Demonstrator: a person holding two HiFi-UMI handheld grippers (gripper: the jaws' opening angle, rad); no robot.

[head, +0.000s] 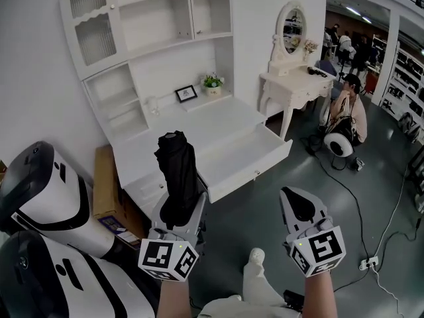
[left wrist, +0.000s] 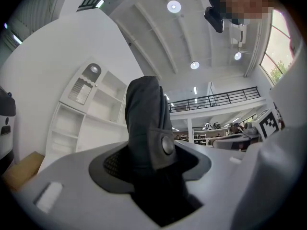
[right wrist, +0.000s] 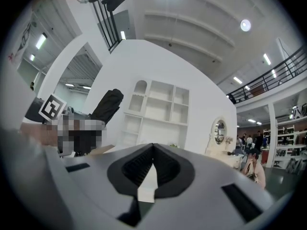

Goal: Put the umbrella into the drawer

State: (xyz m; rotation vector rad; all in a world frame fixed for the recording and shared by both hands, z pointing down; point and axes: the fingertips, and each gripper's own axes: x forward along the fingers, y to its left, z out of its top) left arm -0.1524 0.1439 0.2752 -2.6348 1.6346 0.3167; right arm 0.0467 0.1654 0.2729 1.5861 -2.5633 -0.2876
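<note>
A folded black umbrella stands upright between the jaws of my left gripper, which is shut on its lower part. In the left gripper view the umbrella fills the gap of the left gripper, its strap button facing the camera. Ahead, the white desk unit has a wide drawer pulled open, with nothing visible inside. My right gripper hangs to the right of the umbrella, holding nothing. In the right gripper view the right gripper has its pads meeting at the tips, and the umbrella shows at the left.
A small picture frame and a potted plant sit on the desk top. A cardboard box and a white-and-black machine stand at the left. A vanity table, a seated person and floor cables lie to the right.
</note>
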